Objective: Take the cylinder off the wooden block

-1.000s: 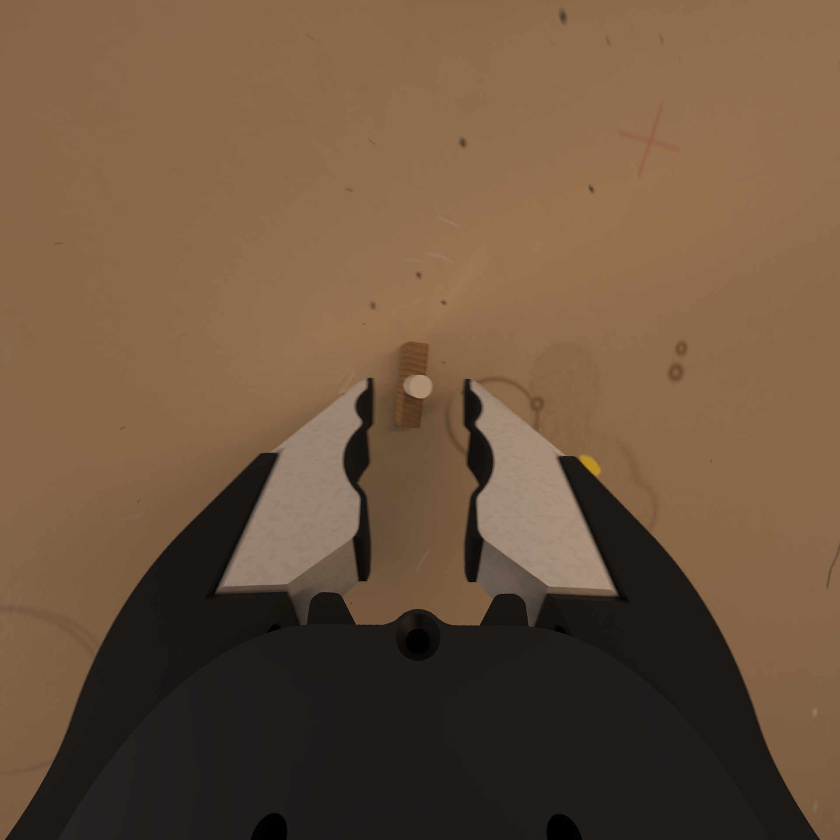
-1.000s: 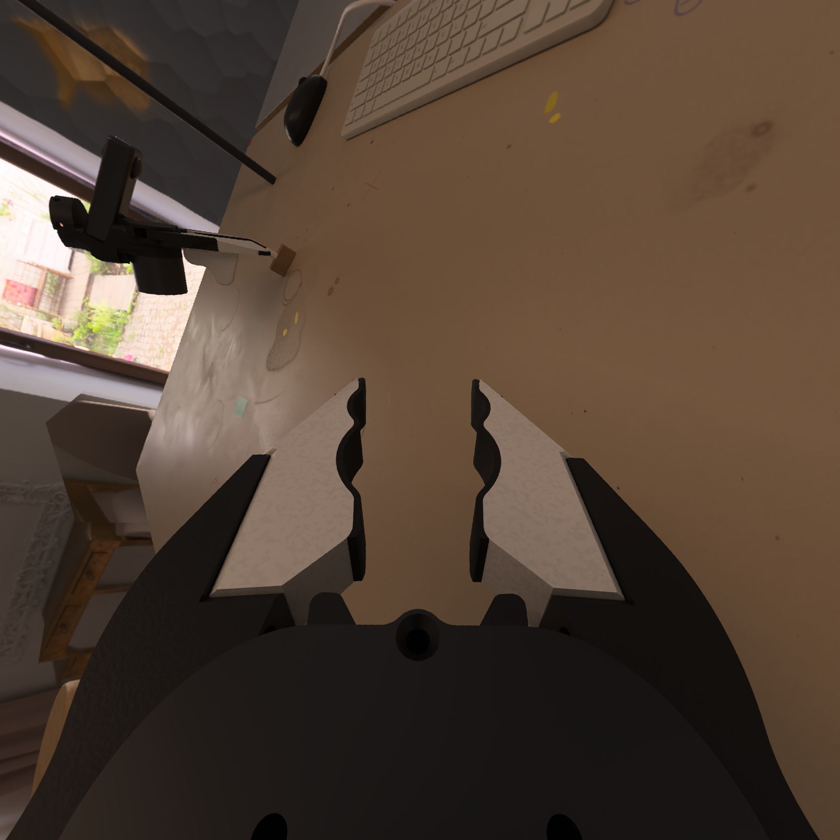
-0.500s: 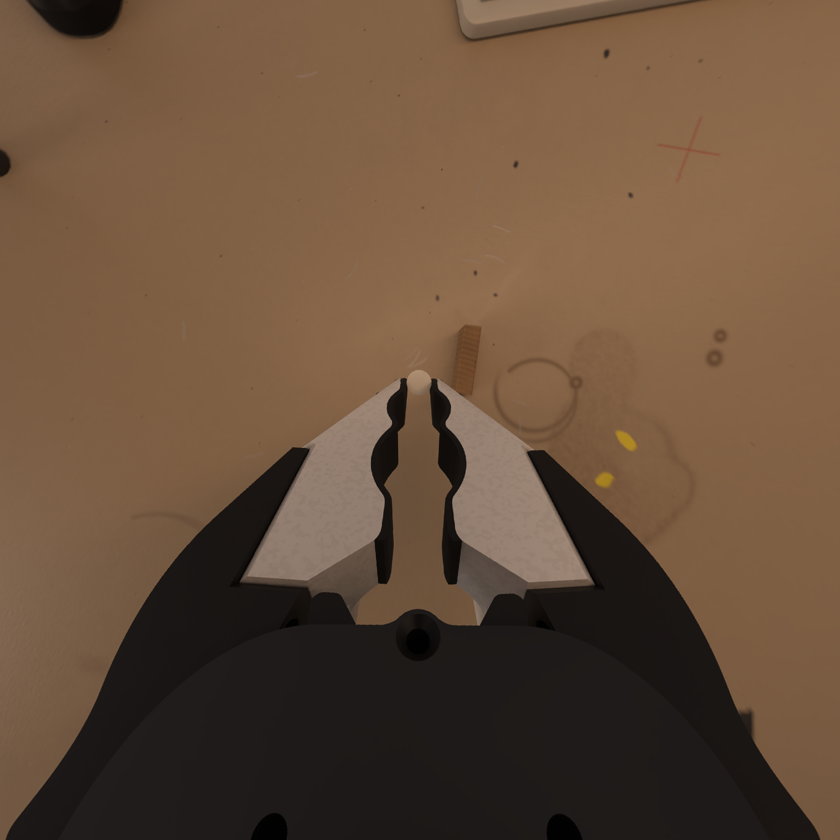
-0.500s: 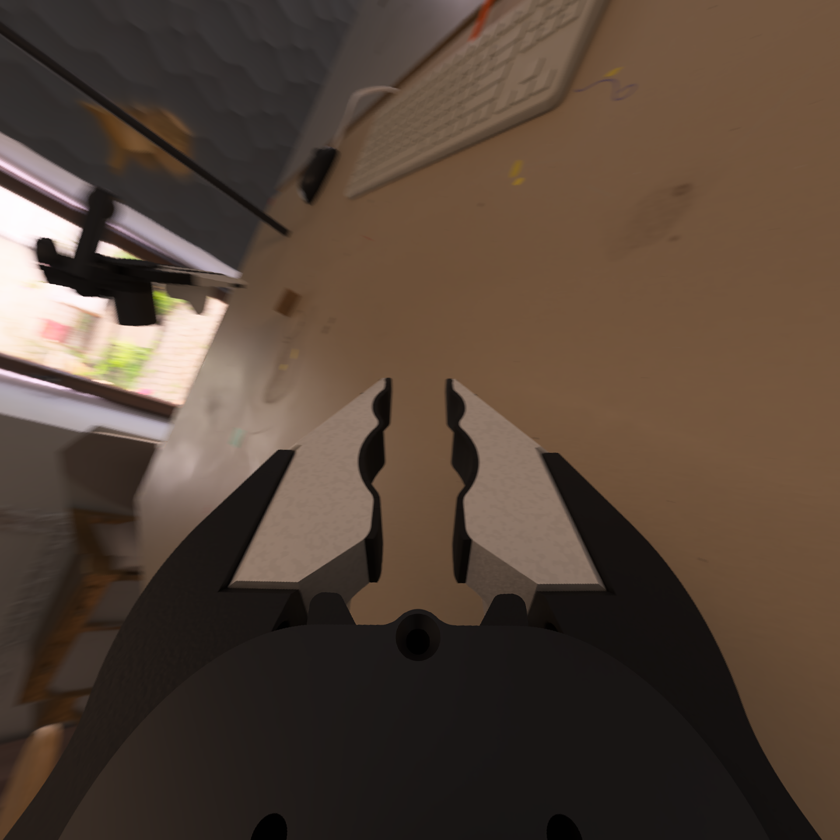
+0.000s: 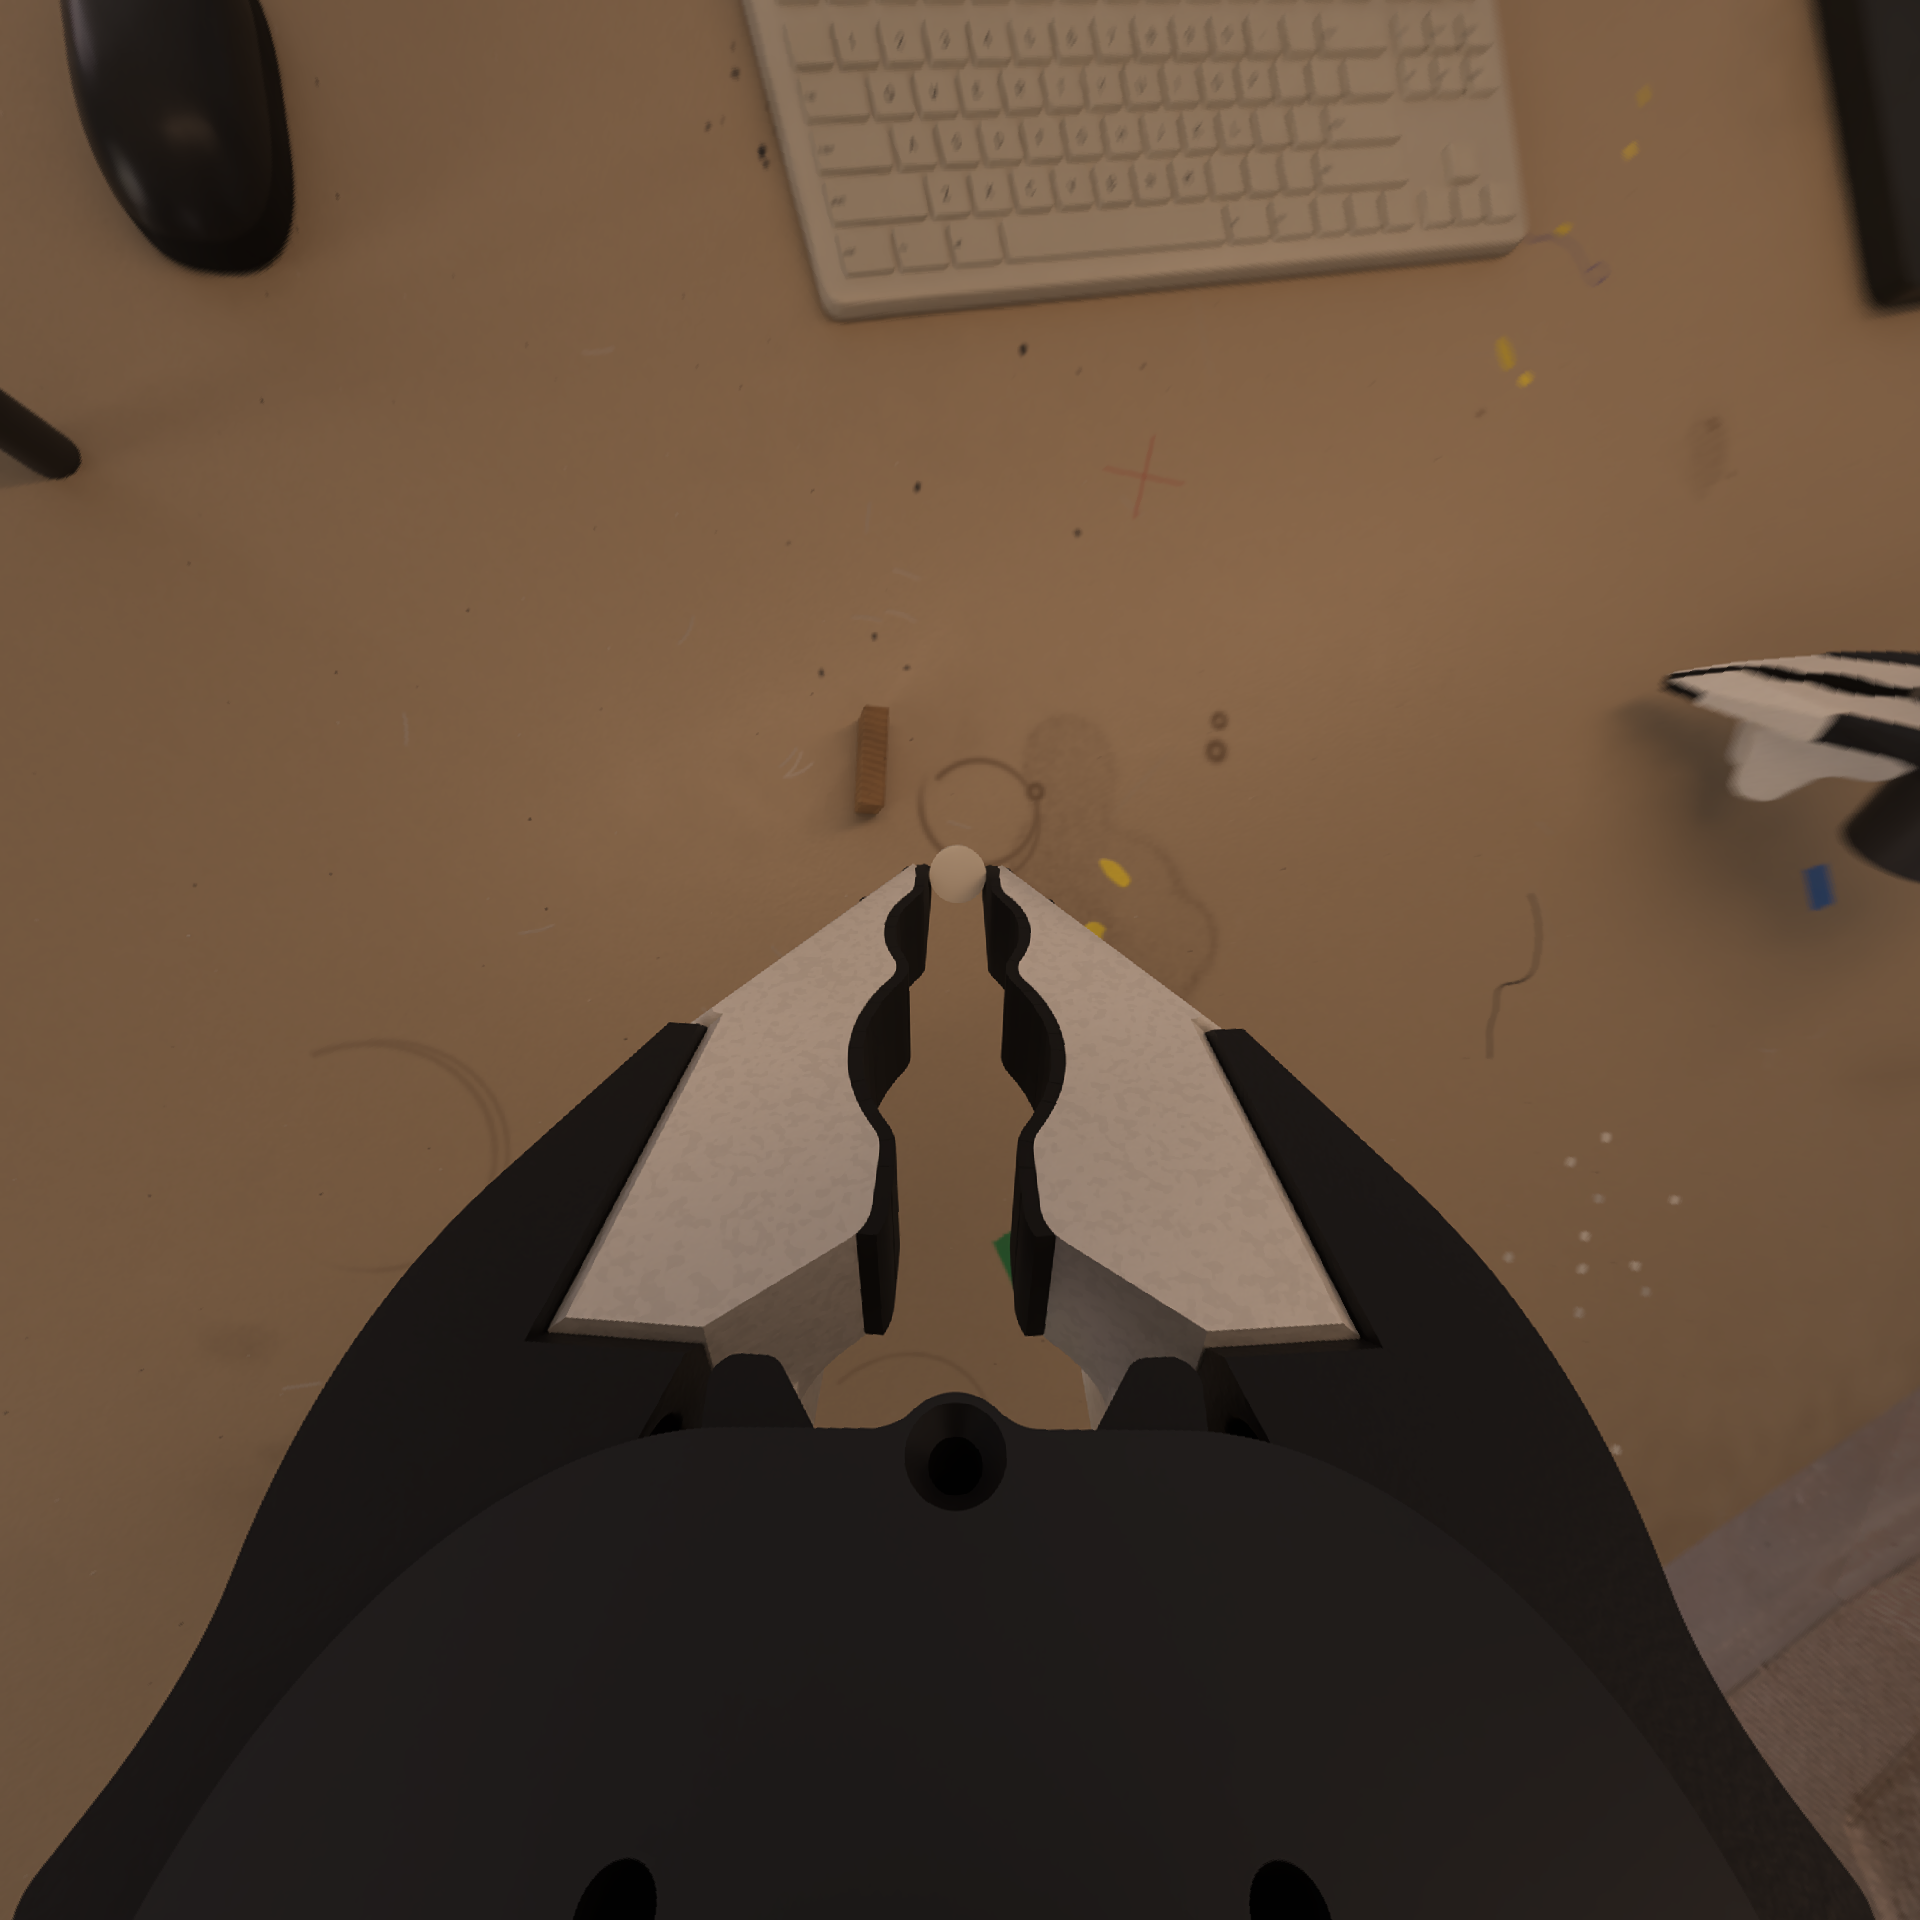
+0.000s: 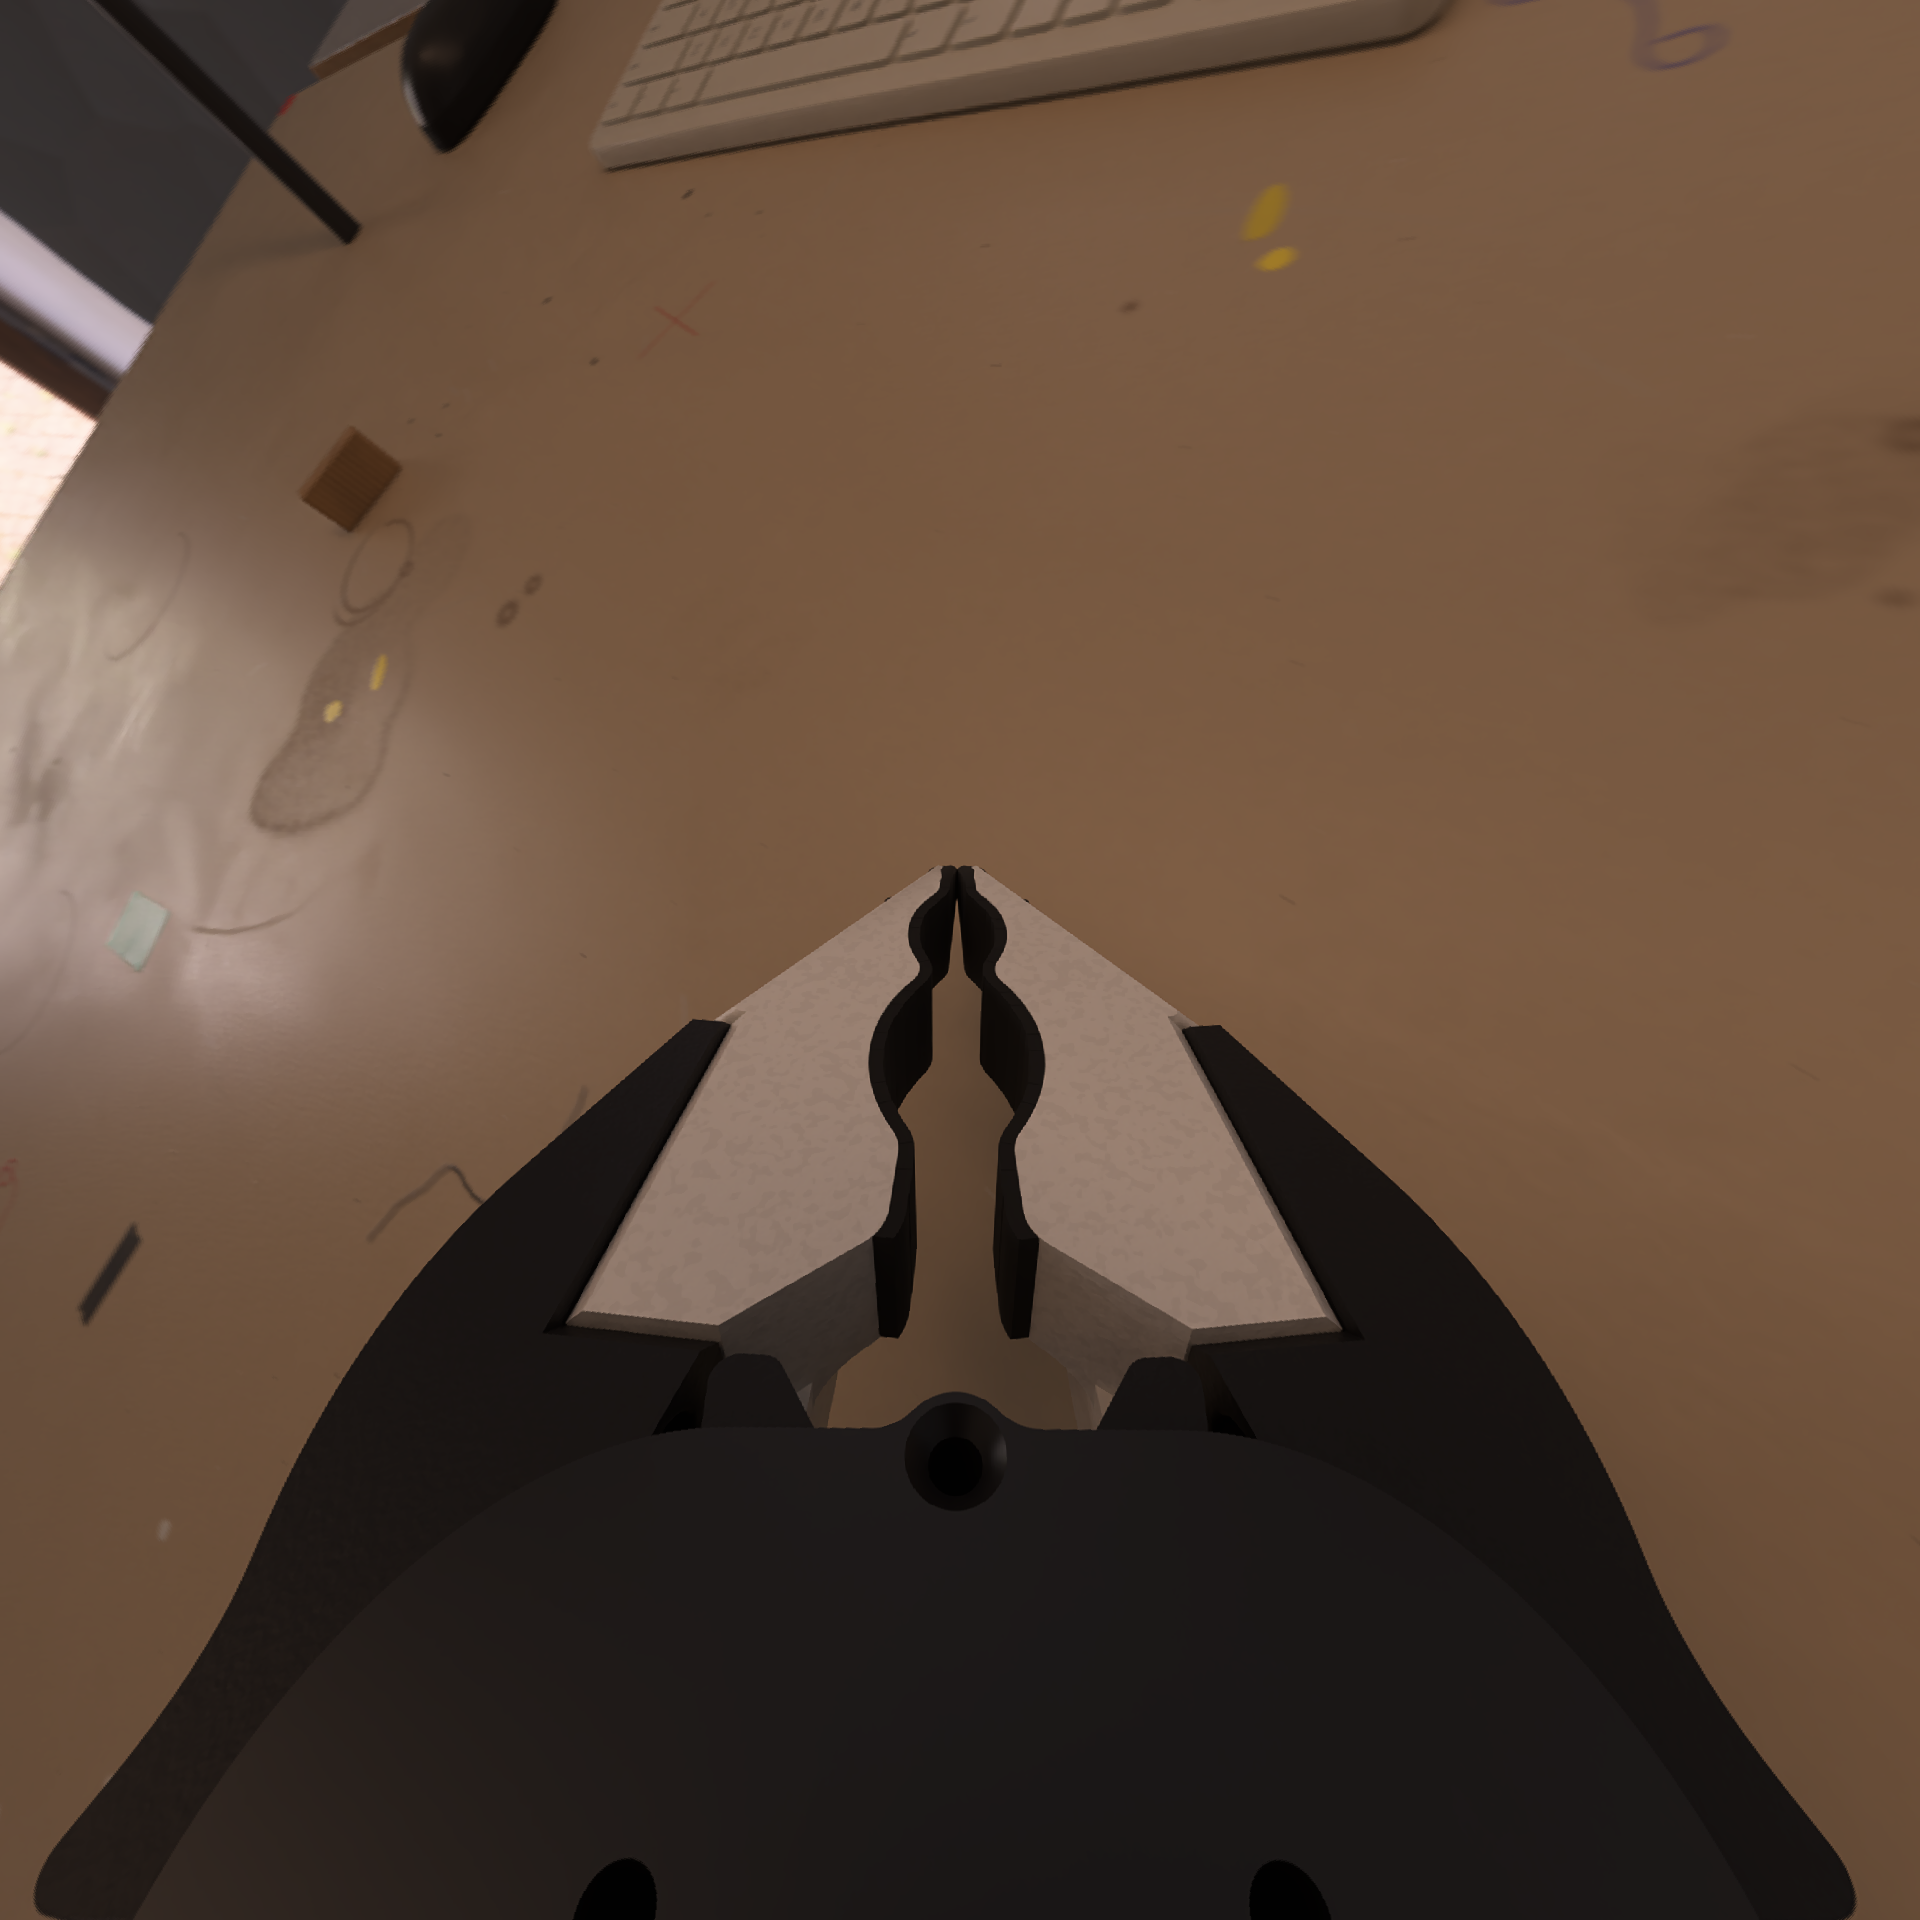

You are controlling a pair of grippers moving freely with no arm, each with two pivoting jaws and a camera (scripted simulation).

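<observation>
My left gripper is shut on the small cream cylinder, held at the fingertips high above the desk. The wooden block lies bare on the tan desk below, up and left of the fingertips; it also shows in the right wrist view at the far left. My right gripper is shut and empty above a bare part of the desk. It shows in the left wrist view as a white and black shape at the right edge.
A white keyboard lies at the back of the desk, with a black mouse to its left and a dark object at the right edge. Both show in the right wrist view, keyboard, mouse. The desk edge is lower right.
My left gripper closed on the cylinder, took it off the block and rose, so more of the desk shows. My right gripper closed fully and swung over the desk.
</observation>
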